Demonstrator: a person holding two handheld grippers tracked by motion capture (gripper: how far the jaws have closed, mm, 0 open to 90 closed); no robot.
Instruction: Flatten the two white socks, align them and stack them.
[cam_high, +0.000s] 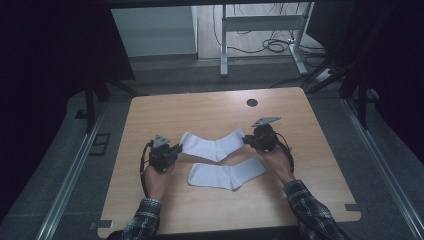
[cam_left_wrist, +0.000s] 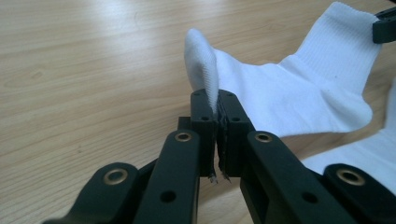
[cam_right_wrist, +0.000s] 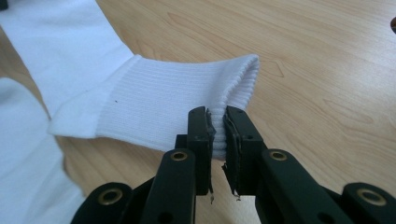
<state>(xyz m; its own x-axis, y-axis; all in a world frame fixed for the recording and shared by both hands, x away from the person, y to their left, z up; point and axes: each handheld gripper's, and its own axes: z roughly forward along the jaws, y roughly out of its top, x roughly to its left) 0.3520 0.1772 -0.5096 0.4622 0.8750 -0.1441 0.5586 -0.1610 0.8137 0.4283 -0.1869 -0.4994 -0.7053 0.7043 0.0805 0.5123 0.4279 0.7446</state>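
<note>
While both grippers pinch its ends, the far sock lies mid-table.
Left gripper closed on toe, right gripper on cuff; next, probably lift evenly onto the near sock.

Far sock toe edge was hidden between left gripper jaws; cuff rim inside right gripper; near sock cut by frame edge.

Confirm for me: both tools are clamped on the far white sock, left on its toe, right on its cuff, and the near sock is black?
Not quite. The near sock is white, as the high view shows. The left tool grips the far sock at its toe, the right tool at its cuff.
</note>
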